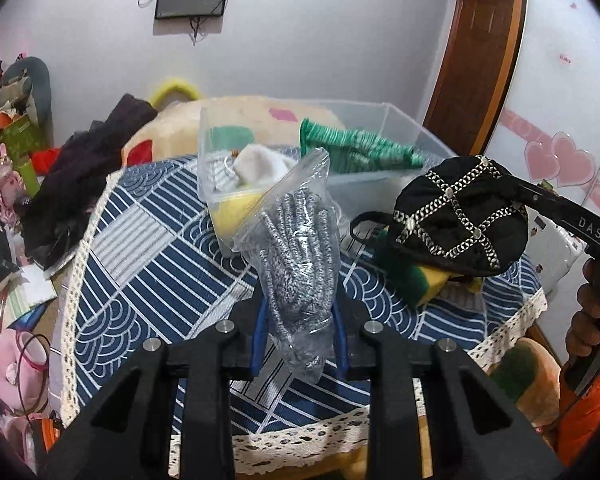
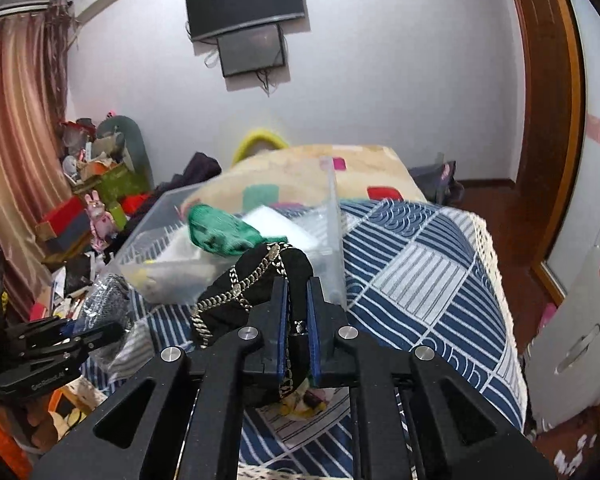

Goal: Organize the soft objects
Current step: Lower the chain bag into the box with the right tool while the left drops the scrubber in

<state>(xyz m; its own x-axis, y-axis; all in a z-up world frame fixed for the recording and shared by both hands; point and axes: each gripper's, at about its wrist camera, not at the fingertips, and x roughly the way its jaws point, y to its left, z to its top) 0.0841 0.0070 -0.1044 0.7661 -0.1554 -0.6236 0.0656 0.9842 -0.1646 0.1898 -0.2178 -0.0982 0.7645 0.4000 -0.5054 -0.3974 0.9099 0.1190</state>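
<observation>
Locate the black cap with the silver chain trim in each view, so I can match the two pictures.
Left wrist view: the black cap hangs at right of centre, above the tablecloth, held from the right by the right tongs.
Right wrist view: the cap sits at centre, clamped between the tongs' blue pads, just before the clear box.
Shared landmark: the clear box holding the green knit piece.

Even indoor light, strong fisheye bending (dark corners), nearby clear bin (image 2: 236, 240) blurred.
</observation>
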